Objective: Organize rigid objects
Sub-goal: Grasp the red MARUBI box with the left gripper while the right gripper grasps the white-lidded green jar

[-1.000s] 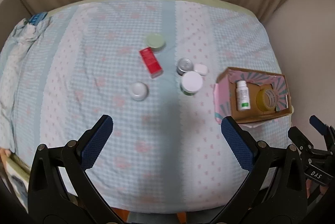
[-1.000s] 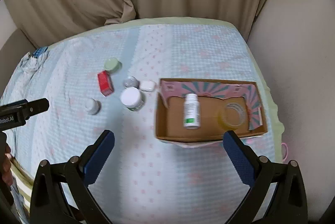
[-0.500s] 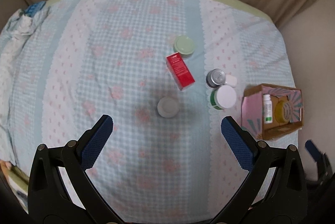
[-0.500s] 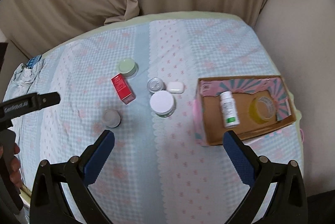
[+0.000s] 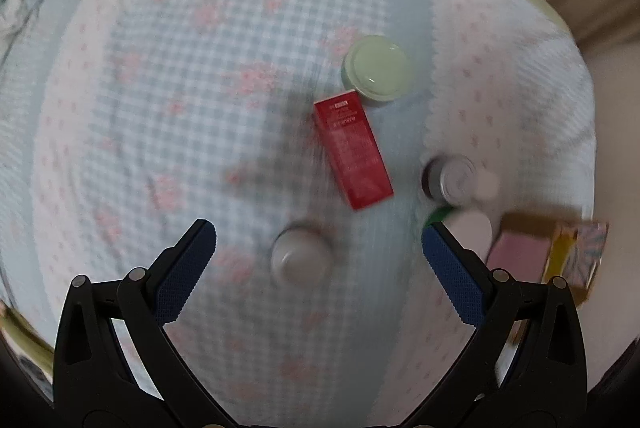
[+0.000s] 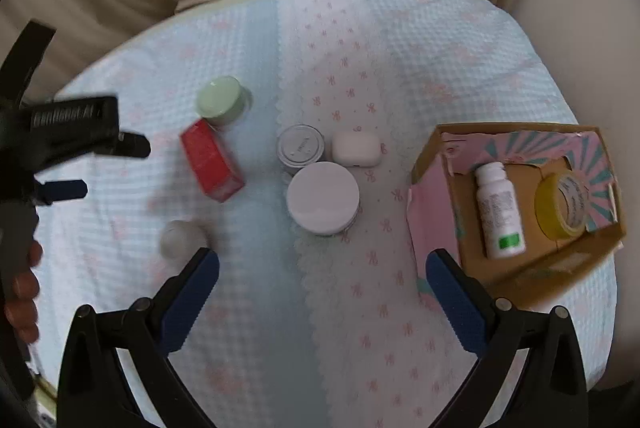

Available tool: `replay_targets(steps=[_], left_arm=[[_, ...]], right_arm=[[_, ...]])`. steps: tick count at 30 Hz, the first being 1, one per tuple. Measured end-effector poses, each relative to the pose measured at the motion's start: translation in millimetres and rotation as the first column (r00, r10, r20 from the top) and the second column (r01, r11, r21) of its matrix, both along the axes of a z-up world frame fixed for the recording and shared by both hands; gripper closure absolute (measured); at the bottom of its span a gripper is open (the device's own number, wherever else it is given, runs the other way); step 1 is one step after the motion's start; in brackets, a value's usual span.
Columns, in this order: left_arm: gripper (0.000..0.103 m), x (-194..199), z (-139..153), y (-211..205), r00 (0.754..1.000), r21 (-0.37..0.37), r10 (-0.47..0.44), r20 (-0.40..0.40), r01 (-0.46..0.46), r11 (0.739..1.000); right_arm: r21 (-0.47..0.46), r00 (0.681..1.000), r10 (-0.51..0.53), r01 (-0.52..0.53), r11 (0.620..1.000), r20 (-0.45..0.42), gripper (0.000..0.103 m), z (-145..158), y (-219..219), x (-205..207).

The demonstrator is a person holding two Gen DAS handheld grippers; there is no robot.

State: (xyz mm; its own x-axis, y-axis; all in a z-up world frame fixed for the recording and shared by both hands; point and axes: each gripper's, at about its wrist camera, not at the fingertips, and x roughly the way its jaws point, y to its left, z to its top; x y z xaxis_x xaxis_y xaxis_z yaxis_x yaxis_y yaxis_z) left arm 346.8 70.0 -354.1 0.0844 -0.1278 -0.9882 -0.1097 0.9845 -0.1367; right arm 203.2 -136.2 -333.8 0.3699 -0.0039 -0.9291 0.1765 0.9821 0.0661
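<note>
2 items sit in the box (image 6: 436,163); 6 remain on the bed (image 6: 400,39). Left gripper (image 5: 318,260) and right gripper (image 6: 322,286) both gape empty.

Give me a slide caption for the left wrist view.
Open left gripper hovers over a small grey jar below the red box on a checked cloth.

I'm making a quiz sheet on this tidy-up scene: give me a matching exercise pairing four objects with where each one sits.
Things:
1. white bottle
2. red box
3. white case
4. small grey jar

Places:
A. touching the pale green jar
B. between the left tongs' open fingers in the left wrist view
C. inside the cardboard box, beside the yellow tape roll
D. right of the silver-lidded tin

Pairs: 1-C, 2-A, 3-D, 4-B
</note>
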Motion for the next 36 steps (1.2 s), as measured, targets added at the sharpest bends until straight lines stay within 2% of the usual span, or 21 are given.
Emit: replay_targets(steps=[8, 13, 16, 19, 20, 22, 24, 25, 26, 27, 30, 36], left_arm=[[0.002, 45.6, -71.4, -16.6, 0.992, 0.009, 0.072, -0.1, -0.072, 0.997], [0.013, 58.0, -101.5, -24.3, 0.985, 0.003, 0.103, -0.137, -0.104, 0.995], [0.021, 61.2, -115.0, -28.1, 0.981, 0.001, 0.117, -0.155, -0.118, 0.993], [0.024, 62.4, -123.3, -33.3, 0.979, 0.002, 0.118, -0.169, -0.12, 0.993], [0.028, 62.2, -124.8, -37.0, 0.98, 0.011, 0.106, -0.169, -0.106, 0.994], [0.032, 62.7, -126.4, -43.0, 0.982, 0.031, 0.084, -0.167, -0.08, 0.996], [0.042, 63.9, -127.6, -47.9, 0.984, 0.044, 0.074, -0.163, -0.068, 0.997], [0.044, 64.4, -127.5, -49.9, 0.985, 0.036, 0.068, -0.158, -0.063, 0.997], [0.052, 66.1, -128.1, -52.7, 0.986, 0.028, 0.062, -0.155, -0.058, 0.998], [0.06, 68.6, -126.5, -56.1, 0.987, 0.018, 0.051, -0.151, -0.048, 0.999], [0.06, 76.8, -123.9, -66.1, 0.989, 0.031, 0.019, -0.147, -0.015, 0.999], [0.062, 69.9, -119.3, -60.1, 0.993, -0.004, 0.008, -0.121, -0.009, 1.0]], right_arm=[[-0.041, 0.998, 0.032, -0.034, 0.999, -0.05, 0.0, -66.7, 1.2, 34.6], [-0.057, 0.998, 0.044, -0.047, 0.997, -0.047, 0.0, -95.8, 0.4, 45.4], [-0.062, 0.997, 0.058, -0.061, 0.996, -0.048, 0.006, -106.6, 2.7, 51.2], [-0.078, 0.996, 0.068, -0.072, 0.994, -0.06, 0.011, -115.6, 2.8, 56.1], [-0.079, 0.996, 0.069, -0.074, 0.994, -0.06, 0.015, -117.3, 2.1, 56.9], [-0.08, 0.995, 0.073, -0.078, 0.994, -0.061, 0.018, -118.9, 1.0, 60.1], [-0.072, 0.995, 0.084, -0.087, 0.994, -0.054, 0.023, -119.5, 0.9, 61.9], [-0.065, 0.995, 0.091, -0.095, 0.993, -0.051, 0.03, -119.1, 1.3, 62.0], [-0.058, 0.994, 0.102, -0.105, 0.993, -0.049, 0.036, -119.1, 2.5, 62.9], [-0.062, 0.992, 0.116, -0.119, 0.991, -0.053, 0.036, -119.0, 6.3, 64.5], [-0.076, 0.991, 0.121, -0.125, 0.989, -0.055, 0.036, -118.3, 10.0, 67.4], [-0.08, 0.989, 0.139, -0.143, 0.987, -0.049, 0.036, -117.4, 8.9, 68.7]])
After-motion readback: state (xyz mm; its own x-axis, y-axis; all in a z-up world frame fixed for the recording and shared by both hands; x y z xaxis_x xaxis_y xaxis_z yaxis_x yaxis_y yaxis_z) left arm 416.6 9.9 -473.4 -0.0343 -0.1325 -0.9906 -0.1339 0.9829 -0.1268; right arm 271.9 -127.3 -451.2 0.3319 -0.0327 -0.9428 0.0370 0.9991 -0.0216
